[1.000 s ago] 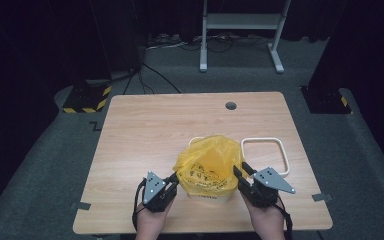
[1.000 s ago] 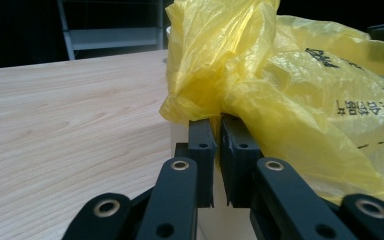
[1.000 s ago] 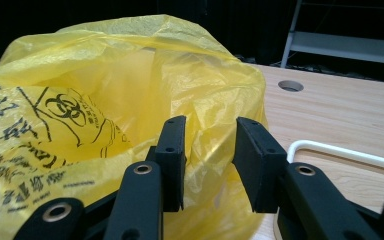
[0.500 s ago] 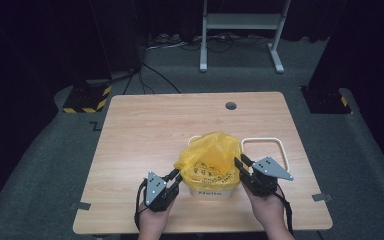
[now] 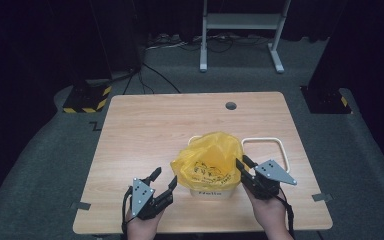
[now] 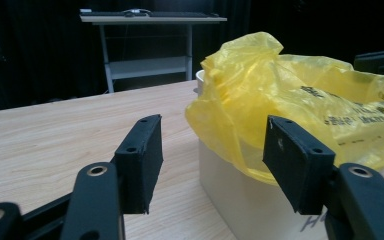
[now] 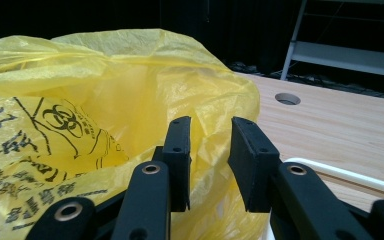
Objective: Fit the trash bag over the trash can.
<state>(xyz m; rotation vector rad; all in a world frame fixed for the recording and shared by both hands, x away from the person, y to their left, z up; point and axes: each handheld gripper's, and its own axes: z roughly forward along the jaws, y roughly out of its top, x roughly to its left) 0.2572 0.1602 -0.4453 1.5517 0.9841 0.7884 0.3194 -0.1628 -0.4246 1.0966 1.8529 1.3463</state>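
A yellow plastic bag [image 5: 211, 159] printed with a biohazard mark lines a white bin [image 5: 209, 192] near the table's front edge. My left gripper [image 5: 163, 178] stands just left of the bag, apart from it. Its jaws have just been opening, and in the left gripper view the gripper [image 6: 212, 145] is open with nothing between its fingers. My right gripper [image 5: 244, 166] rests against the bag's right side. In the right gripper view its gripper [image 7: 210, 150] has a clear gap between the pads, with the bag's film [image 7: 130, 95] right at their tips but not pinched.
A white rectangular frame [image 5: 264, 150] lies on the wooden table [image 5: 170, 125] to the right of the bin. A round cable hole [image 5: 231, 106] sits near the far edge. Beyond the table stand a metal stand [image 5: 240, 30] and floor cables.
My left gripper has let go of the bag's left edge, opened its jaws and drawn back a little to the left. The right gripper has barely moved.
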